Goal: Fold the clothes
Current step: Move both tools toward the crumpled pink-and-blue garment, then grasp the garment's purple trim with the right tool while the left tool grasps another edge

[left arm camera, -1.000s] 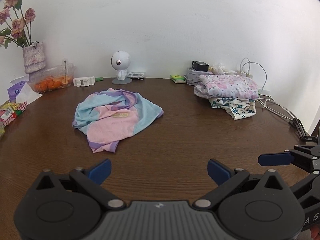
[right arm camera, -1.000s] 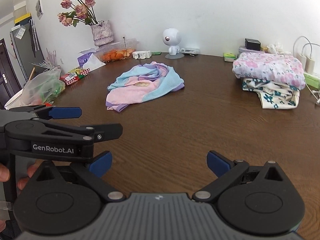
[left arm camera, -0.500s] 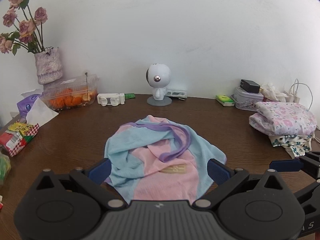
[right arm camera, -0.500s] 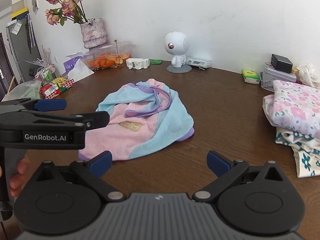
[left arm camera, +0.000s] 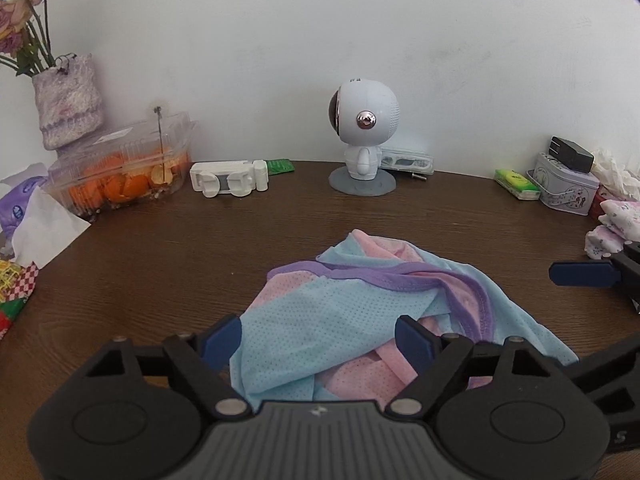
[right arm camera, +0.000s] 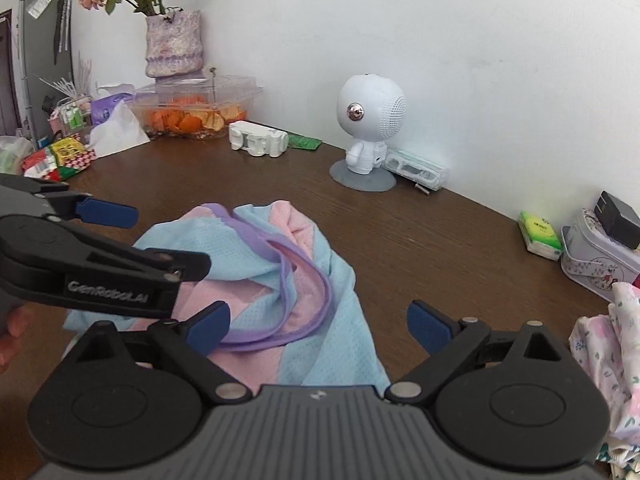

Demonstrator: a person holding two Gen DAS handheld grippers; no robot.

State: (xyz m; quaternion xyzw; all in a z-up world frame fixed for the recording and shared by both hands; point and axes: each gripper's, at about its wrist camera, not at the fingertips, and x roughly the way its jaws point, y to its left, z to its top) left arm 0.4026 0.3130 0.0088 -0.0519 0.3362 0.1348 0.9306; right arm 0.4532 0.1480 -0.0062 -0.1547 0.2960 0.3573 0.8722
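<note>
Both the left gripper (left arm camera: 318,338) and right gripper (right arm camera: 318,324), jaws wide but just narrowing and holding nothing, now hang over the crumpled shirt (left arm camera: 360,320) at lower centre frame, far closer than before, ready to grasp.

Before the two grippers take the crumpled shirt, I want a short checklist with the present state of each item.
1. Shirt within reach, below both grippers: ok.
2. Left gripper open, jaws just been closing, cloth under them but not pinched: ok.
3. Right gripper open, also closing, nothing pinched: ok.
4. Shirt lies flat: not ok, bunched.
5. Purple collar visible for orientation: ok.
6. Bare table beside the shirt for spreading: ok.
</note>
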